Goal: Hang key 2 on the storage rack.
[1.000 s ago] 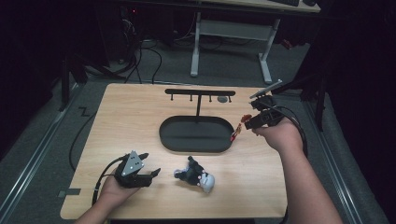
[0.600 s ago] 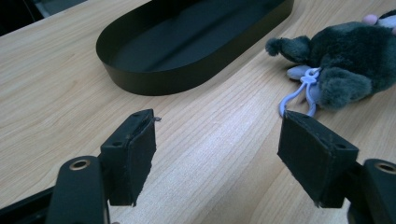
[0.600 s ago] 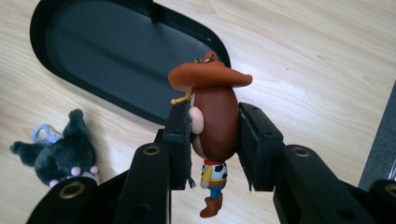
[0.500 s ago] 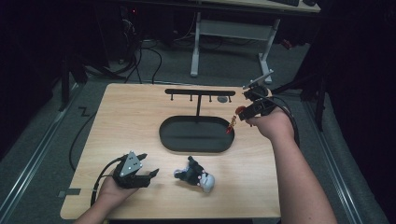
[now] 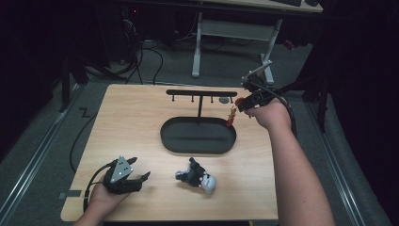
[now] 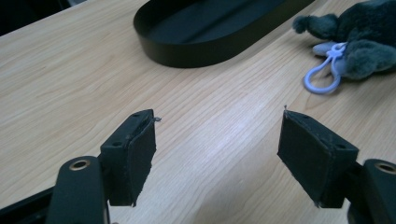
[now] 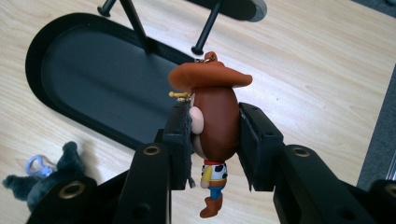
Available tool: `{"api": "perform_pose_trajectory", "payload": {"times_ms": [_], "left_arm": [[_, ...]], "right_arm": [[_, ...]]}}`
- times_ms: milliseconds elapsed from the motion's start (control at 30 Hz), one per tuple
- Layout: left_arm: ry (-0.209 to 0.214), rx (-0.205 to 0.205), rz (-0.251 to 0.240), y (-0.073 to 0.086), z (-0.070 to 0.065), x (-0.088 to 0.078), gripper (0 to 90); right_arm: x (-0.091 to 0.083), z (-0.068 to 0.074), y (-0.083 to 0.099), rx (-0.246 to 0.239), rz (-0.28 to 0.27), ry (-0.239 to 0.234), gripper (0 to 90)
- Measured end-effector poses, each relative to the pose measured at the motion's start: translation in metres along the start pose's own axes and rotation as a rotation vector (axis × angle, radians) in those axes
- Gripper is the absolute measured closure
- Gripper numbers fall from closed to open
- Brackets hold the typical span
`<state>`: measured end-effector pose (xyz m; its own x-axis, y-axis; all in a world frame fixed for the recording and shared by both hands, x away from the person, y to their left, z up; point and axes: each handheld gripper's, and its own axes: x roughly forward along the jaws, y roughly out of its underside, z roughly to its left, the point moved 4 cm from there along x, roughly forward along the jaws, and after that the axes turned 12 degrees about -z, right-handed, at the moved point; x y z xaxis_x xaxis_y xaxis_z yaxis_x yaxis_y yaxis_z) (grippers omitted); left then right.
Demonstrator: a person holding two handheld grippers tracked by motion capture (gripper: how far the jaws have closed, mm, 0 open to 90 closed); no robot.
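Carried toward the hook rack point(image 5: 201, 92), the right tool point(image 5: 241, 102) grips a cowboy figure point(image 7: 211, 123); left tool point(image 6: 217, 156) gapes wide.

Worktop point(image 5: 136, 122): light wood-grain, matt. Tray point(image 5: 171, 139): matt black. Cowboy figure point(image 7: 212, 121): glossy smooth plastic. Grey toy point(image 6: 369, 39): fuzzy plush, plastic clip.

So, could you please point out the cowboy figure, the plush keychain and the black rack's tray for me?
cowboy figure point(image 7: 212, 126), right gripper view, on the brown back of its head, between the jaws.
plush keychain point(image 5: 195, 174), high view, on its dark grey body.
black rack's tray point(image 6: 187, 52), left gripper view, on its near outer wall.
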<state>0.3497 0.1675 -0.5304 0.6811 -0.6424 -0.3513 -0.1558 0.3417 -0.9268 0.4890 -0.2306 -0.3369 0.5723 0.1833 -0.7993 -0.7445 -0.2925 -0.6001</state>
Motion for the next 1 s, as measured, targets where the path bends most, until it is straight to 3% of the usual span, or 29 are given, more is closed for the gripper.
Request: {"api": "perform_pose_trajectory", "payload": {"times_ms": [467, 1000], "left_arm": [[-0.063, -0.022, 0.013, 0.010, 0.009, -0.021, 28.0], [-0.053, -0.008, 0.009, 0.008, 0.005, -0.020, 28.0]], "right_arm": [[0.010, 0.002, -0.019, -0.008, -0.027, 0.003, 66.7], [0.024, -0.006, 0.008, 0.029, -0.007, 0.005, 66.7]]}}
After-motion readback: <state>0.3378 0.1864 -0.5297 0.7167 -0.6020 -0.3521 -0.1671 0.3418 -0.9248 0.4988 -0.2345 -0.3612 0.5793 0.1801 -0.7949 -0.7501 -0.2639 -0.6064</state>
